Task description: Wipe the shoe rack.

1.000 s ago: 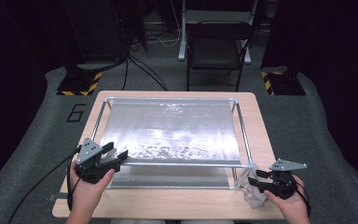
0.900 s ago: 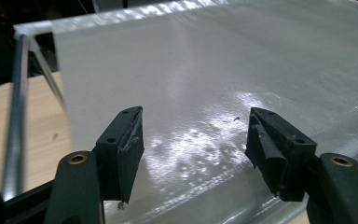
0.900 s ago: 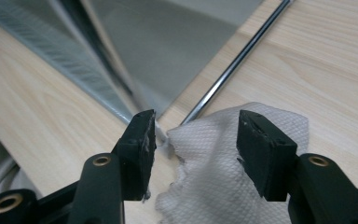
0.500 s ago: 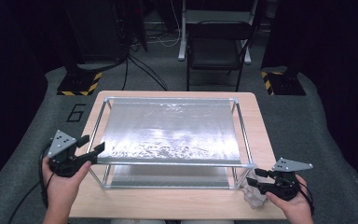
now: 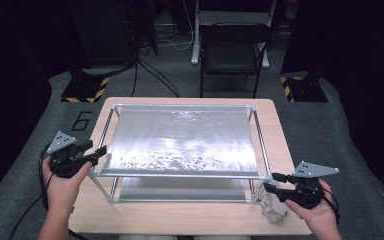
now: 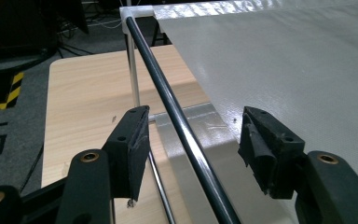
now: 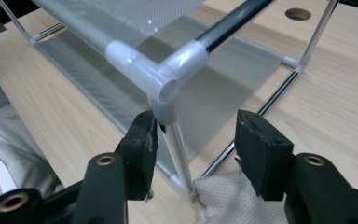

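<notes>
A two-tier rack of white tubes (image 5: pixel 180 175) with silver fabric shelves (image 5: pixel 180 135) stands on the wooden table (image 5: pixel 180 218). My left gripper (image 5: pixel 97 148) is at the rack's left side. Its jaws stand open on either side of the black top side rail (image 6: pixel 182 126) without touching it, and they have just been closing. My right gripper (image 5: pixel 270 182) is at the front right corner. It is open around the upright post (image 7: pixel 179 149) just under the white corner joint (image 7: pixel 161 77), and its jaws have also just been closing. A crumpled pale cloth (image 5: pixel 274 210) lies under the right gripper.
A dark folding chair (image 5: pixel 232 50) stands beyond the table. Black stands with yellow-black striped bases (image 5: pixel 85 91) sit on the floor at both far corners. A "6" (image 5: pixel 81 120) marks the floor mat at left. The table has a round hole (image 7: pixel 298 13).
My left gripper moved left and away from the rack's front left corner to its left side. My right gripper rose slightly at the front right corner.
</notes>
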{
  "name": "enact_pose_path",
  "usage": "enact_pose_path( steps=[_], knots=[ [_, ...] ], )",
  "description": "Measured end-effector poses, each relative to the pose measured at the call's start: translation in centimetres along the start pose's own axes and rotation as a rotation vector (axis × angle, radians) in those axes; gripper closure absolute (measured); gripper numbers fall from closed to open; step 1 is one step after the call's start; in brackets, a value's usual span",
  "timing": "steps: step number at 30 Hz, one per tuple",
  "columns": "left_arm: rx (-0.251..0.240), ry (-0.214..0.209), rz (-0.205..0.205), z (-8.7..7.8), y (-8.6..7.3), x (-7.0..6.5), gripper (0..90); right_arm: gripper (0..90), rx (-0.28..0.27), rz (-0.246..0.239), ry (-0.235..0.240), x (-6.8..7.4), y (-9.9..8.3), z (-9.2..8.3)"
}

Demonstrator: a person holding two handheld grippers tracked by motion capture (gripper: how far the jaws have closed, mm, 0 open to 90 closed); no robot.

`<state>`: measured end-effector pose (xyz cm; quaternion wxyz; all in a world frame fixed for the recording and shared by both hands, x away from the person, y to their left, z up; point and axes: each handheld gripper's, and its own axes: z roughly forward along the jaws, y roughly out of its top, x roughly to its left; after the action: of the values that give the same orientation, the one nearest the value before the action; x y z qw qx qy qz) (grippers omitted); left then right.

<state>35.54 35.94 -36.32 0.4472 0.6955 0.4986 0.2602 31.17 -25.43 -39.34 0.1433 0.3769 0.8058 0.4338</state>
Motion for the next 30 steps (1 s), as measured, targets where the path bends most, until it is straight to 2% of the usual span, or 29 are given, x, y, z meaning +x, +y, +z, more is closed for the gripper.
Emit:
enact_pose_path(
  steps=[2,4,6,7,11,13,16,21,24,25,30],
  knots=[
    [0.0,-0.023,-0.005,0.2,0.2,0.2,46.8,51.4,0.006,-0.013,0.0,0.0,0.3,-0.2],
    [0.006,-0.025,0.0,0.5,0.3,0.3,49.1,54.7,0.006,-0.026,0.003,-0.1,0.5,-0.3],
    [0.019,-0.037,-0.003,0.7,0.3,0.5,51.9,56.7,-0.012,-0.018,0.006,0.1,0.7,-0.2],
    [0.025,-0.038,-0.006,0.8,0.3,0.5,53.9,57.9,0.015,-0.035,0.018,0.0,0.8,-0.3],
    [0.052,-0.033,0.013,1.1,0.2,0.4,60.6,63.4,-0.017,-0.029,0.007,0.0,0.9,-0.1],
    [0.061,-0.051,0.014,1.3,0.0,0.4,61.8,64.2,-0.018,-0.035,0.009,-0.1,1.0,-0.1],
    [0.062,-0.055,0.011,1.3,-0.2,0.4,62.2,65.7,-0.001,-0.035,0.0,-0.4,1.2,-0.1],
    [0.051,-0.055,-0.002,1.0,-0.2,0.5,63.8,69.5,0.012,-0.043,-0.008,-0.8,1.9,0.4],
    [0.051,-0.06,-0.006,0.8,-0.2,0.8,65.4,71.3,-0.012,-0.037,-0.022,-0.9,2.4,1.0],
    [0.047,-0.058,-0.006,0.7,-0.2,0.8,65.9,71.5,0.008,-0.034,-0.022,-1.0,2.6,1.0],
    [0.037,-0.051,-0.01,0.3,-0.3,0.9,67.4,73.0,0.013,-0.04,-0.044,-1.4,3.6,2.0]
  ],
)
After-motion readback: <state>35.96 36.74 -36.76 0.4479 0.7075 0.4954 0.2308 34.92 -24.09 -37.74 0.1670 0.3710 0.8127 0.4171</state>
